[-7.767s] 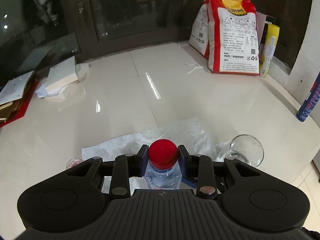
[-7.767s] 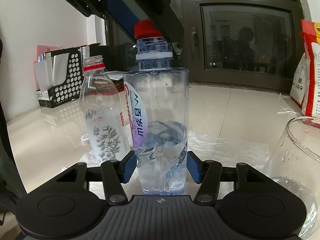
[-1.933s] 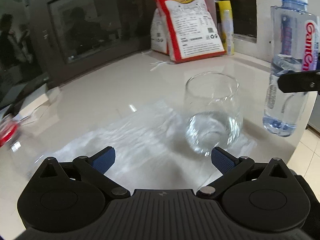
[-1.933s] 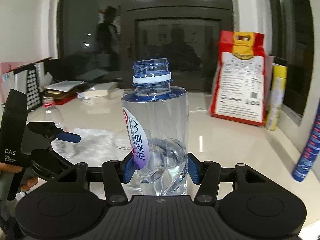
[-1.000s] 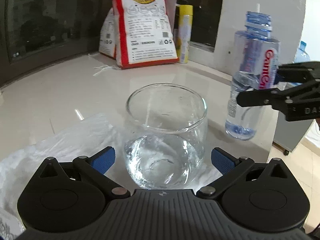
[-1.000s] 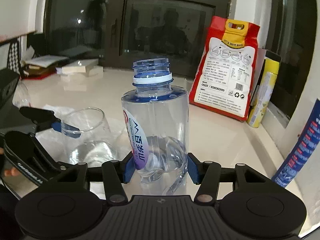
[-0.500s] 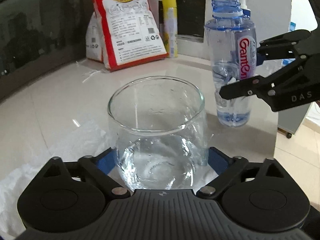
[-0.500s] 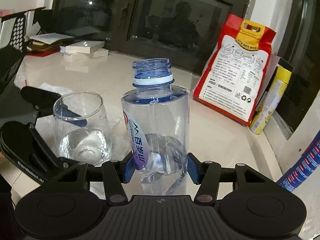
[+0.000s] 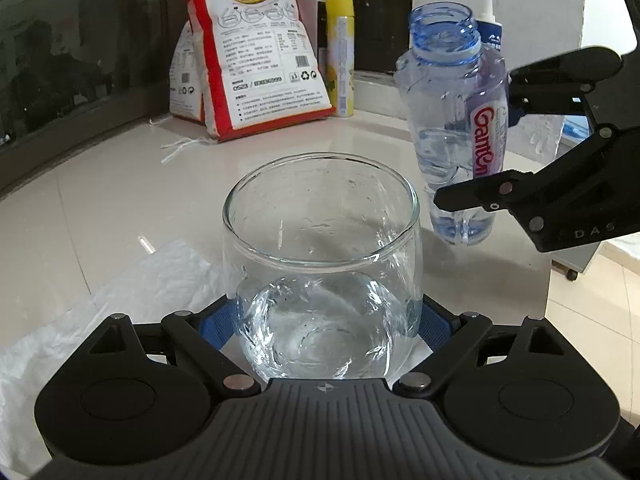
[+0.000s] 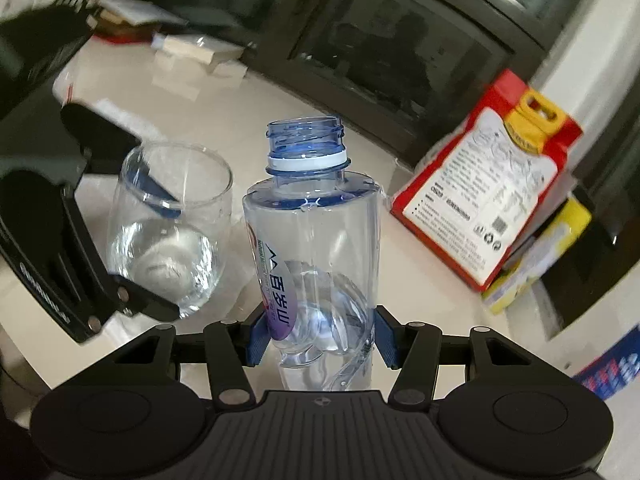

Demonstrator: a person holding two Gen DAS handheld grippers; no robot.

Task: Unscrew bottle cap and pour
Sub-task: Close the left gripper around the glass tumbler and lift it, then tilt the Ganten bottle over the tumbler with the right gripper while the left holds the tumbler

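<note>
Bottle (image 10: 316,240) base hidden behind right gripper (image 10: 318,338), clamped, uncapped, tilted. Left gripper (image 9: 326,326) clamped on glass (image 9: 322,264), partly filled.

Red-white sack (image 9: 256,52), yellow can (image 9: 340,52)

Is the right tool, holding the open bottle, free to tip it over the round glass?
Probably yes: the right tool grips the uncapped clear plastic bottle beside the round glass, whose open rim looks unobstructed.
</note>
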